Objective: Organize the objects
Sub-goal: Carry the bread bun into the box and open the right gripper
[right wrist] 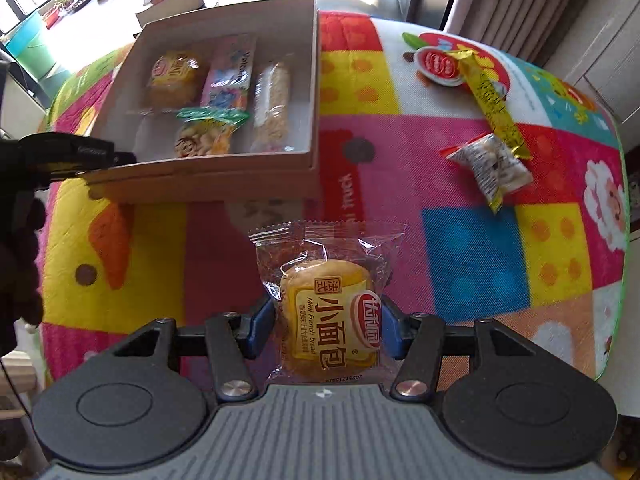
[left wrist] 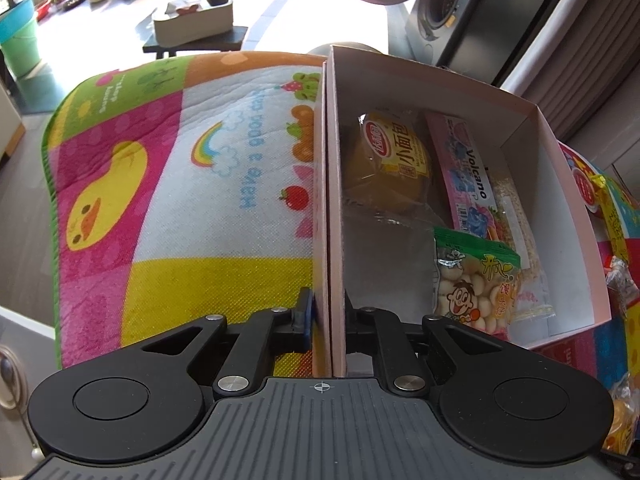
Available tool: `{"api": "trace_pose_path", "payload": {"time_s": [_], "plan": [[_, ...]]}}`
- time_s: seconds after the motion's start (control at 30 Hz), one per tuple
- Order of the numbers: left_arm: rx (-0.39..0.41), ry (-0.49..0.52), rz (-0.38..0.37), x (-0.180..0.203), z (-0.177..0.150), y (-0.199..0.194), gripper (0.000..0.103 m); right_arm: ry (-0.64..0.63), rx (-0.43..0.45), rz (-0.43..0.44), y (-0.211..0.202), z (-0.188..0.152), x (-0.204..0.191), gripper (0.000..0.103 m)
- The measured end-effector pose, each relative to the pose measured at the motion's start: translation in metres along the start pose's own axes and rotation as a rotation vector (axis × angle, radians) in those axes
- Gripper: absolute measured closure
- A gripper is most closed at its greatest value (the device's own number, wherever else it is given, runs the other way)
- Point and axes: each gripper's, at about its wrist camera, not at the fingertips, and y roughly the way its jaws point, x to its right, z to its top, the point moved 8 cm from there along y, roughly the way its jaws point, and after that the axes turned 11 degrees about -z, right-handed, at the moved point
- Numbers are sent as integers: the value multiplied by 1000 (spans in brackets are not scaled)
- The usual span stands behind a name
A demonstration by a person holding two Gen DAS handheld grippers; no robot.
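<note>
A pink cardboard box (left wrist: 448,76) (right wrist: 240,170) lies open on a colourful patterned cloth (left wrist: 180,168) (right wrist: 460,240). My left gripper (left wrist: 329,320) is shut on the box's left wall, also seen as the left gripper (right wrist: 100,156) in the right wrist view. Inside lie a mini French bread (left wrist: 394,156), a pink Volcano pack (left wrist: 464,168), a rice bar (left wrist: 516,220) and a green biscuit bag (left wrist: 472,284). My right gripper (right wrist: 328,320) is shut on a second wrapped mini French bread (right wrist: 330,308), just in front of the box.
On the cloth to the right lie a round red jelly cup (right wrist: 438,65), a long yellow stick pack (right wrist: 496,108) and a small clear snack bag (right wrist: 494,166). Beyond the cloth stand a low dark table (left wrist: 200,42), plant pots and a washing machine (left wrist: 448,4).
</note>
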Motion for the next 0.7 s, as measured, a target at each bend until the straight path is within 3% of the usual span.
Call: {"api": "trace_pose_path", "payload": {"time_s": [0.13,0.33,0.5,0.7], "plan": [[-4,-6,-20,-1,0,0,88,-37,7,73,-26,5,-32,49],[0,-9,-40,-3,0,0,87,-7,162,147,-60,69,-52,49],[-1,-19,-51,-3,-1,-1,86,56,213,183,-49,124,-65,49],[-3,-21,-53,-2,0,-2,86,37,202,180,-22,145,-95,47]]}}
